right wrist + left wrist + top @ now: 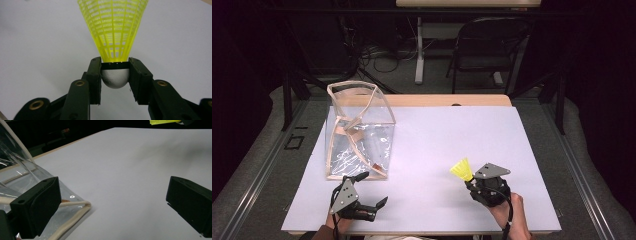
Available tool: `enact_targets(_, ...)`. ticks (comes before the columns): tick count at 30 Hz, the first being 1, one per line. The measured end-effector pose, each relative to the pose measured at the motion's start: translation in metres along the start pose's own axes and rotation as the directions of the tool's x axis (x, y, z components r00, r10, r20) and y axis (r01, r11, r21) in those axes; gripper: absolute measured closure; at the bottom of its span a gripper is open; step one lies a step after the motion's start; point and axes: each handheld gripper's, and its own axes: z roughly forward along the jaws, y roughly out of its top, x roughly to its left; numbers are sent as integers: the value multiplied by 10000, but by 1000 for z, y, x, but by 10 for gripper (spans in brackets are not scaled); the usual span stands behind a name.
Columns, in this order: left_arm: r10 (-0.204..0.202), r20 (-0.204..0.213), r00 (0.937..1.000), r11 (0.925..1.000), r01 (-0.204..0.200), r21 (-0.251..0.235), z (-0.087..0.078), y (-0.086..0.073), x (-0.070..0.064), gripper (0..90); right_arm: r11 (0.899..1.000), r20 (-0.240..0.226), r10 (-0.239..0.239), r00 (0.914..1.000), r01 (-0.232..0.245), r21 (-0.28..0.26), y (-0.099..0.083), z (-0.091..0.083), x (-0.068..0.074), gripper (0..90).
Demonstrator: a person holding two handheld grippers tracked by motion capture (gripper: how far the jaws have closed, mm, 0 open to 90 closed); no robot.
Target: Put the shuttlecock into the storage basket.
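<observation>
Shuttlecock (113,27), yellow, lower right of high view: pinched at its cork by right gripper (115,72). Left gripper (371,189), lower left: jaws spread, beside clear bag (362,140).

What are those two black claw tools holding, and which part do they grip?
The right gripper holds a yellow shuttlecock by its rounded white cork head, skirt pointing away. The left gripper is open and holds nothing, beside the clear bag.
</observation>
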Motion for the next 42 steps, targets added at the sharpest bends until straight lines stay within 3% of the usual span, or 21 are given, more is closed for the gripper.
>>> enact_targets(15,1,-2,10000,10000,-1,-5,0,0,0,0,9998,77,27,10000,-25,-190,2,-5,-2,648)
enact_targets(42,-1,-6,10000,10000,1,-40,0,0,0,0,9974,40,-201,9998,203,-689,23,0,-4,648)
